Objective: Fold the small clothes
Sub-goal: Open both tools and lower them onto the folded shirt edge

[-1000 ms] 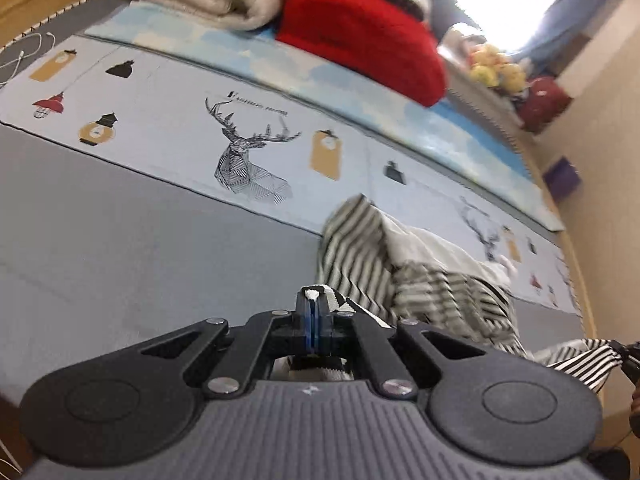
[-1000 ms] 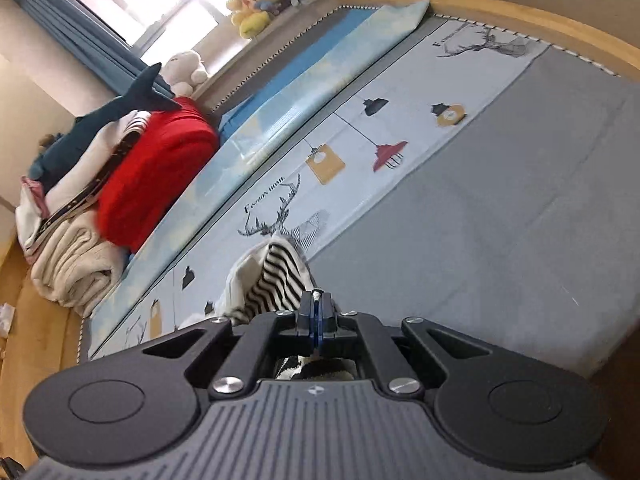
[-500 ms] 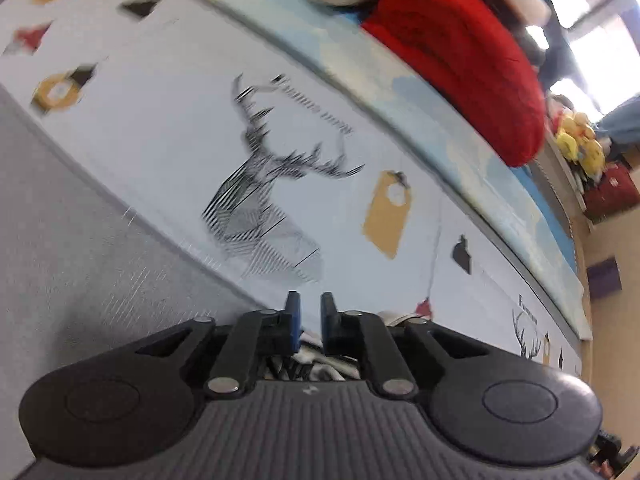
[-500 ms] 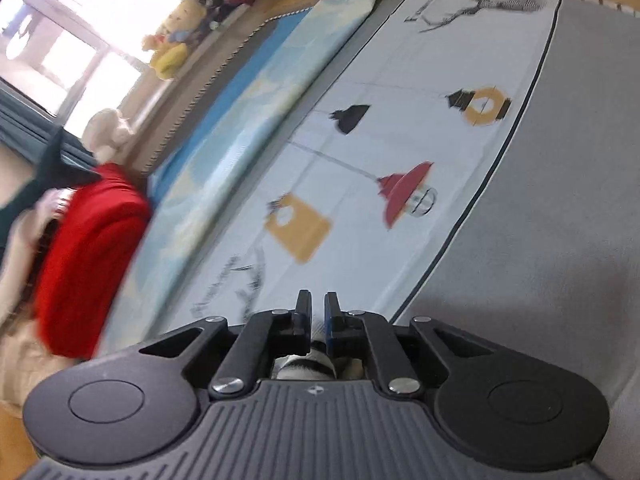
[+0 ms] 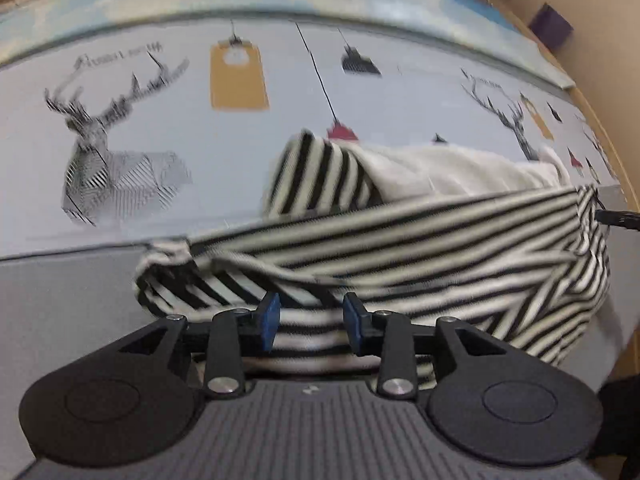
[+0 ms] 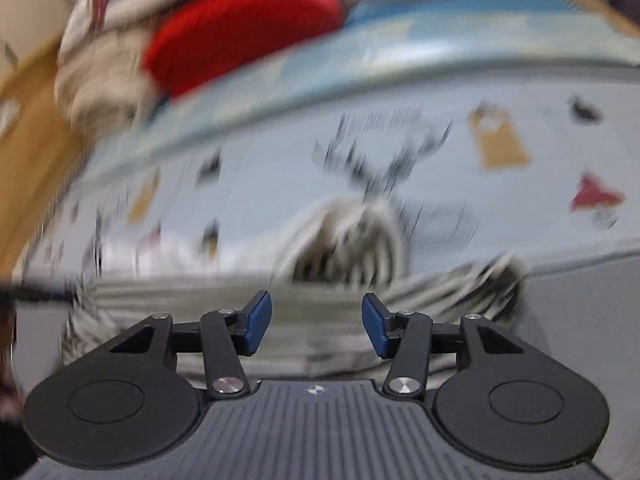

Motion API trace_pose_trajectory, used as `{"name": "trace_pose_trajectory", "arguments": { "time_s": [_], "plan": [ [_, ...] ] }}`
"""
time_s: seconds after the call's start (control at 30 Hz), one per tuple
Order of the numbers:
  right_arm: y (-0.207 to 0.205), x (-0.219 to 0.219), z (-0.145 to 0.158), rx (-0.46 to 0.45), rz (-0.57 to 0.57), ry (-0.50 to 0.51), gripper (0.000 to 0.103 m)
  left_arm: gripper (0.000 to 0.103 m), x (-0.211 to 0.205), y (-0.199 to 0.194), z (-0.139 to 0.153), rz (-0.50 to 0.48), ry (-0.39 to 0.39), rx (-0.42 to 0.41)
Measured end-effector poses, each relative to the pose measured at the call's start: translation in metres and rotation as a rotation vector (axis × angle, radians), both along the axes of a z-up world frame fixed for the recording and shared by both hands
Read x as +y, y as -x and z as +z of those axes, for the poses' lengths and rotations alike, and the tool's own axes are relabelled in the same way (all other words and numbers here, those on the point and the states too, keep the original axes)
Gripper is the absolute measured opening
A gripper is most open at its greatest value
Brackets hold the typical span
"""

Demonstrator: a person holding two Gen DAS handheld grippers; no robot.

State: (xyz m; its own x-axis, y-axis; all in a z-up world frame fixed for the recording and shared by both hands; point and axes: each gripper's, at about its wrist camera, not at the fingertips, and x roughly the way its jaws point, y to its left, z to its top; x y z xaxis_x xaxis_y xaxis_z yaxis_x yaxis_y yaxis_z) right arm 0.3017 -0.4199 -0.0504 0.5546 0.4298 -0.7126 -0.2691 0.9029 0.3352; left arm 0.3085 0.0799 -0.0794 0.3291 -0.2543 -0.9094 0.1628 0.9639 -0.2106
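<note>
A small black-and-white striped garment (image 5: 420,248) lies rumpled on the bed, partly on the grey sheet and partly on the printed cover, with its white inside showing at the back. My left gripper (image 5: 310,322) is open just above its near edge, holding nothing. My right gripper (image 6: 316,322) is open over the same garment (image 6: 352,248), which is heavily blurred in the right wrist view. The tip of the right gripper shows at the garment's right end in the left wrist view (image 5: 616,218).
The bed has a grey sheet (image 5: 60,300) and a pale cover printed with deer and lamps (image 5: 120,152). A red cushion (image 6: 240,28) and folded beige blankets (image 6: 104,80) lie at the back. A wooden bed frame (image 5: 600,92) runs along the right.
Both grippers went from shut on the striped garment to open, letting it go. The garment now lies spread on the bed in front of both grippers. Both cameras moved fast.
</note>
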Motion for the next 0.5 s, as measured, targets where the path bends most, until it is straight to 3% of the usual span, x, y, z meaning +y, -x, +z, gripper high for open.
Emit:
{"name": "trace_pose_trajectory", "arguments": {
  "time_s": [0.13,0.27,0.37,0.5],
  "plan": [
    [-0.001,0.006,-0.014,0.08,0.015,0.026,0.052,0.039,-0.007,0.009,0.008,-0.08,0.024,-0.05],
    [-0.001,0.005,-0.027,0.183,0.037,0.012,0.053,0.039,-0.028,0.019,0.0,-0.2,-0.063,-0.069],
    [-0.001,-0.004,-0.038,0.26,-0.037,-0.047,0.053,0.039,-0.04,0.019,-0.012,-0.247,-0.134,-0.072],
    [-0.006,-0.023,-0.043,0.284,-0.206,-0.201,0.053,0.039,-0.045,0.009,-0.023,-0.216,-0.165,-0.086]
  ]
}}
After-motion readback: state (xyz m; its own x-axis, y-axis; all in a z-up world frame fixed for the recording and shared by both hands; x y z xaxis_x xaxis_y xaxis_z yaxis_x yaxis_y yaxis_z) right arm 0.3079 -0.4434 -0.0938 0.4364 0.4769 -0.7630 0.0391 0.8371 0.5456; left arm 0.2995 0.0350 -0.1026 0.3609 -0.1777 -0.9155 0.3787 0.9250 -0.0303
